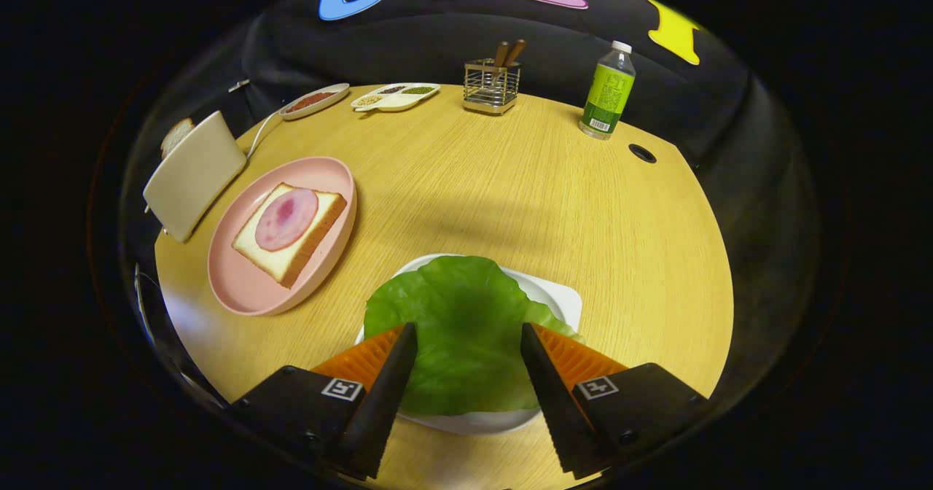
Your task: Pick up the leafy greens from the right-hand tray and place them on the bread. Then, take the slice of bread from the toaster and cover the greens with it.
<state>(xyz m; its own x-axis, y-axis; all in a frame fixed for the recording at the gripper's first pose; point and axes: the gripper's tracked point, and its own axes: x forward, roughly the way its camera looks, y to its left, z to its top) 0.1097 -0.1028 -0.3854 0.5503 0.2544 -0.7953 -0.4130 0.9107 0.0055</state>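
Leafy greens (459, 329) lie flat on the white tray (565, 302), between the gripper's (469, 333) spread fingers.

The fingers stand apart over the leaf and clamp nothing. I judge it is best to lower them and pinch one edge, not the tray rim. The leaf is nearly round, a little longer toward the wire holder (492, 85). Left of the tray, beyond the fingers, is the pink plate (244, 293) with bread (291, 235); further left, the toaster (193, 173) holds the slice of bread (176, 135).
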